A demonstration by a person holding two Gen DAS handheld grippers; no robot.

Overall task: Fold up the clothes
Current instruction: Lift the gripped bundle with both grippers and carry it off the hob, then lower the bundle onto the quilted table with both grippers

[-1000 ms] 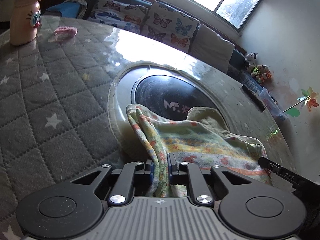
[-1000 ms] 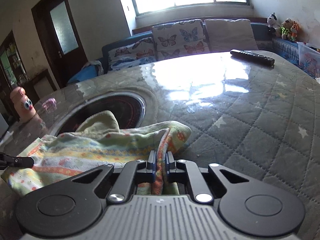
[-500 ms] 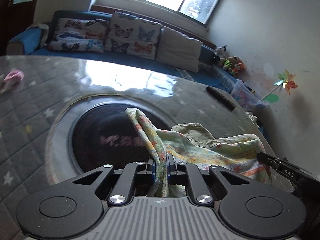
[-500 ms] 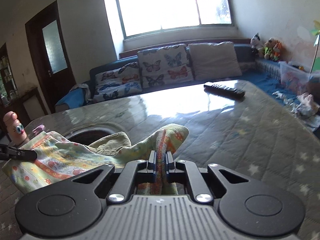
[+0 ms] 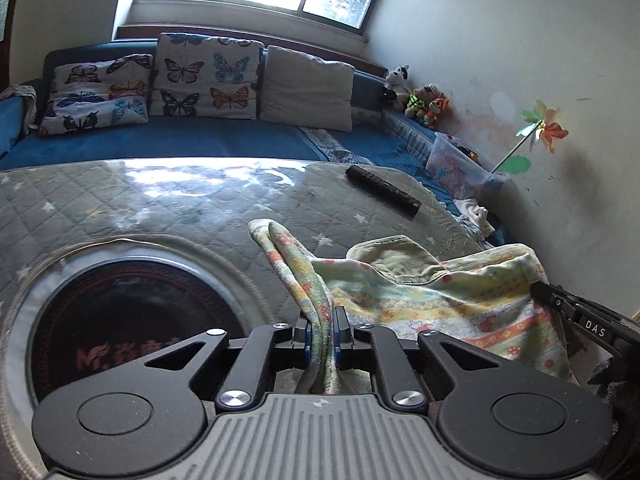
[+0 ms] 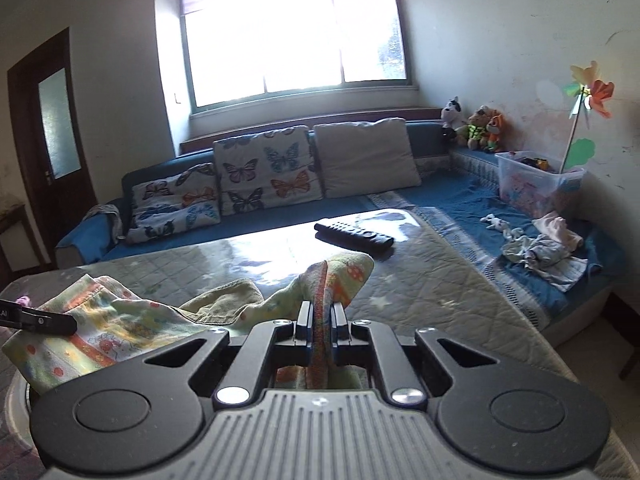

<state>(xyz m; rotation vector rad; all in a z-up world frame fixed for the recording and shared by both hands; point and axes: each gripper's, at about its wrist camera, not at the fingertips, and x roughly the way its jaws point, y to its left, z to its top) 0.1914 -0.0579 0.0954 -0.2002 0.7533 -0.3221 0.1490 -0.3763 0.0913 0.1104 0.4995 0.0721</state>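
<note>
A small pale yellow-green garment [image 5: 440,300] printed with orange bands and little figures hangs stretched between both grippers above the table. My left gripper [image 5: 321,334] is shut on one bunched corner of it. My right gripper [image 6: 320,320] is shut on the opposite corner, and the garment [image 6: 120,328] spreads to its left. The right gripper's finger [image 5: 580,316] shows at the right edge of the left wrist view, and the left gripper's finger [image 6: 40,318] at the left edge of the right wrist view.
Below is a table with a grey quilted star cover [image 5: 120,204] and a round dark glass inset [image 5: 132,320]. A black remote [image 6: 354,236] lies near its far edge. Behind it runs a blue sofa [image 6: 440,196] with butterfly cushions, loose clothes [image 6: 540,252] and a plastic box [image 6: 536,188].
Both grippers have risen and tilted up with the garment, lifting it off the table. The views now show the sofa and window rather than the table surface. Both stay shut.
</note>
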